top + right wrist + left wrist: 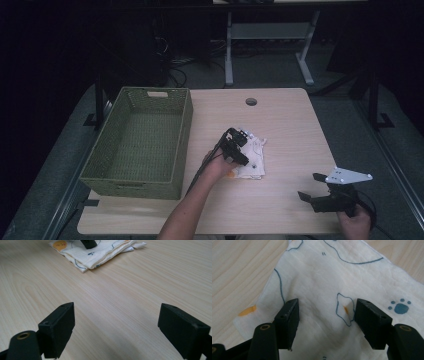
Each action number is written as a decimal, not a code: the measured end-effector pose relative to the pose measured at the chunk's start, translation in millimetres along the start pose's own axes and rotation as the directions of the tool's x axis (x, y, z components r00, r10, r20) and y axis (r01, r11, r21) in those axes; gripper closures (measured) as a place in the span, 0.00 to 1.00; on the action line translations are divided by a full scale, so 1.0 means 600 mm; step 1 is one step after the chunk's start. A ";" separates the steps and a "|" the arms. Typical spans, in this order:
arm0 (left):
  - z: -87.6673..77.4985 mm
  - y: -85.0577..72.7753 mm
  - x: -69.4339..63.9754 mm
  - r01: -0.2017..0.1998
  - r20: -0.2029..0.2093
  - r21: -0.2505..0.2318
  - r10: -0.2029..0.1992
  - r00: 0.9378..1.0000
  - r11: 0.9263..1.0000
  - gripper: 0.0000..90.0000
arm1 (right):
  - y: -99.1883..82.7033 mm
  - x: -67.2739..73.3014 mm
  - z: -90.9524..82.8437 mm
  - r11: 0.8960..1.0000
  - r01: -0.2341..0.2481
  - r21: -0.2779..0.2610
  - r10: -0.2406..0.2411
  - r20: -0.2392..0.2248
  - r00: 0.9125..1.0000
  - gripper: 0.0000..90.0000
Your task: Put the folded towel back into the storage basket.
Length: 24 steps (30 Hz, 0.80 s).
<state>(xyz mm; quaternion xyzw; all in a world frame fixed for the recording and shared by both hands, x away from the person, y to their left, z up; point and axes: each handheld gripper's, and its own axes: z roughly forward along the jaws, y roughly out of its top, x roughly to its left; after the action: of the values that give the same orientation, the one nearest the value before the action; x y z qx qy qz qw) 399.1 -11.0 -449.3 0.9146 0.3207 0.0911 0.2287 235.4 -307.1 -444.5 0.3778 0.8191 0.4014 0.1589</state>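
Here: one cloth (252,157), one basket (140,145), two tools.

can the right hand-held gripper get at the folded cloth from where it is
Probably yes: the right hand-held gripper is open, and bare table lies between it and the cloth, though the left hand-held gripper already sits over the cloth.
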 end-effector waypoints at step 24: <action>-0.006 0.004 -0.008 -0.060 0.007 0.002 0.060 0.998 0.998 0.91 | 0.001 0.002 -0.002 1.000 0.003 -0.011 -0.003 0.003 1.000 0.15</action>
<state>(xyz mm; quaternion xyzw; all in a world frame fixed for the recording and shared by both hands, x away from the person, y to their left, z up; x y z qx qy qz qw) 395.4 -14.4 -445.1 0.9245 0.2922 0.0945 0.2257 234.5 -306.6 -443.2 0.3762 0.8173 0.4049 0.1630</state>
